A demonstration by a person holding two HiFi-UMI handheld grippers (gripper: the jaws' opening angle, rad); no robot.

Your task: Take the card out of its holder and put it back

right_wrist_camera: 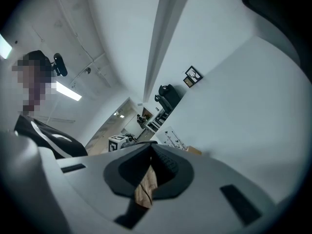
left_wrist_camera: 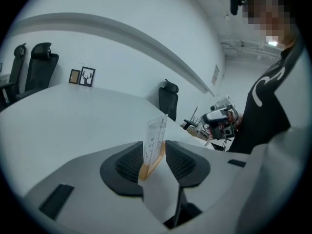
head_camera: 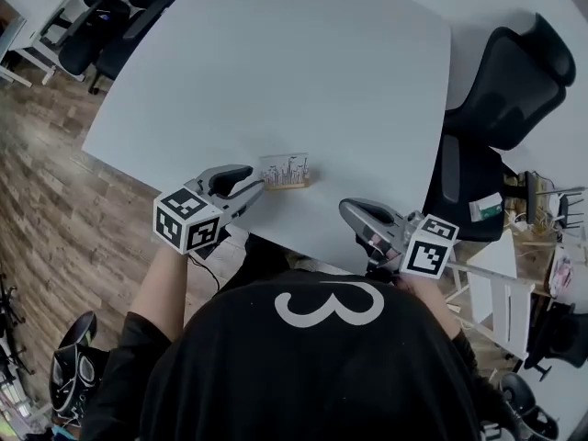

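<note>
The left gripper point(head_camera: 250, 187), lower left of centre in the head view, has its 2 jaws wide apart and clamps nothing. The card point(head_camera: 283, 164) stands upright in its wooden holder point(head_camera: 285, 185) on the white table point(head_camera: 303, 62), just ahead of that gap. The right gripper point(head_camera: 356, 211), at lower right, has its jaws together and is empty.

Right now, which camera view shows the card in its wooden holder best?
The left gripper view: the card stands upright in its wooden holder, close up, seen between the open left tongs. The head view shows the card small, from above. The right gripper view catches only a distant bit.
</note>
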